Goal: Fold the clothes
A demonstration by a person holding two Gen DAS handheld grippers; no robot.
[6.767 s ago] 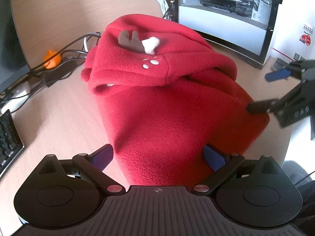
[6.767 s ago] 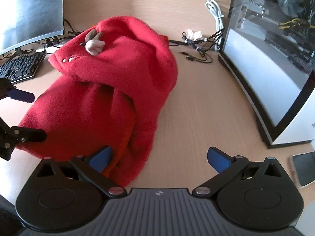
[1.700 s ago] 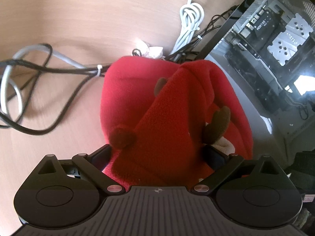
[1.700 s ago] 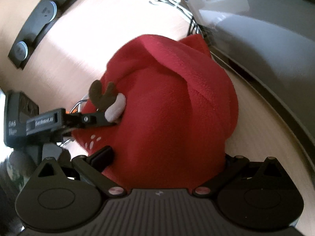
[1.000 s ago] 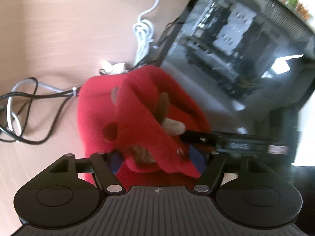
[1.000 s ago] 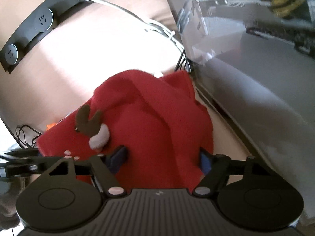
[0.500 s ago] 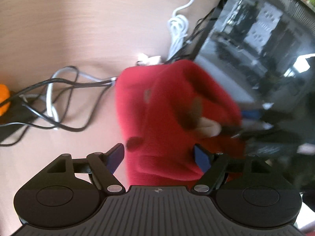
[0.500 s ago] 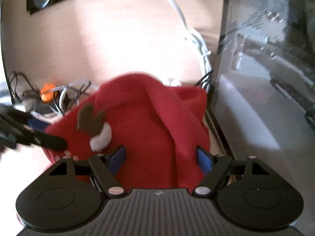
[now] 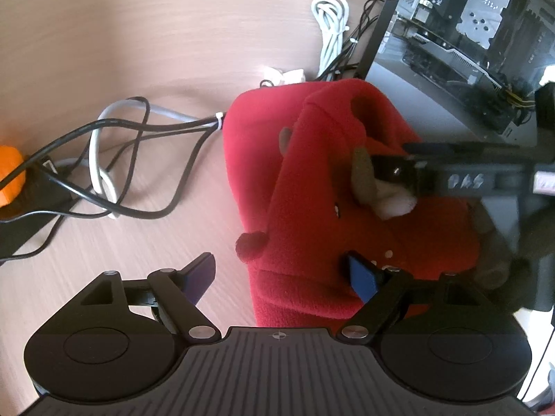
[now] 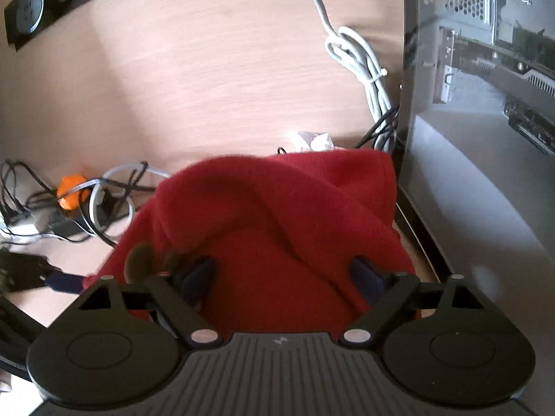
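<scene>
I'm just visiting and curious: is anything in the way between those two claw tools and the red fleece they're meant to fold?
Nothing visible. The red fleece garment lies directly under both. The left gripper has just been opening at its near edge; the right gripper has just been opening with fleece between its fingers. The cables lie off to one side.

Left tongs matte black, ribbed housing, silver pivot screws, blue pads, right tongs alike
</scene>
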